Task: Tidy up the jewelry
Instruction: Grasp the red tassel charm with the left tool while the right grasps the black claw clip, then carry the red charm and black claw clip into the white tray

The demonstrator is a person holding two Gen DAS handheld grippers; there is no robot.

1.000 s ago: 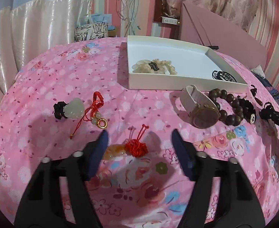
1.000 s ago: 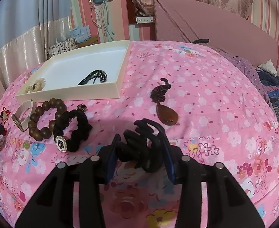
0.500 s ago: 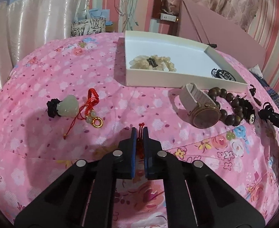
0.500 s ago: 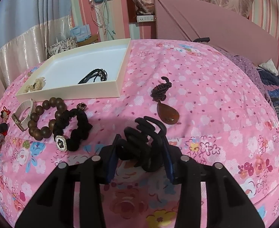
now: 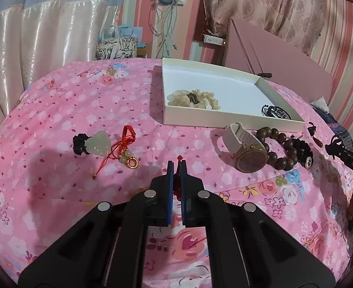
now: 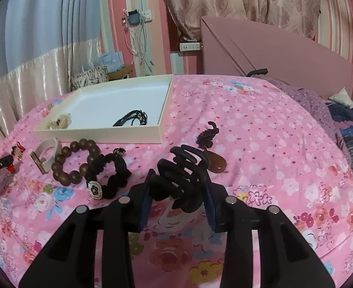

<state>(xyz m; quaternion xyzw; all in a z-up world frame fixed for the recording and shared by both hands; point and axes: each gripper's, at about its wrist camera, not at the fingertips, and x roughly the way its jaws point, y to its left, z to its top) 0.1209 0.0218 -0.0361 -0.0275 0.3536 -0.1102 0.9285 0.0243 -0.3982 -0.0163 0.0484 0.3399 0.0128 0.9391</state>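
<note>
One red knot charm (image 5: 177, 182) lengthwise between fingers (image 5: 170, 187)

1. The only lettering I can make out is on my other gripper (image 5: 349, 159), the right one, where it pokes into the left wrist view at the right edge: pale capitals on its black finger that look like "OAS". The rest of the word runs out of sight.
2. The watch (image 5: 248, 153) lying on the bed shows a dark face with no numbers I can read.
3. The black scrunchie's charm (image 6: 95, 189) carries a flower shape, no letters.
4. Nothing else bears legible text.
</note>
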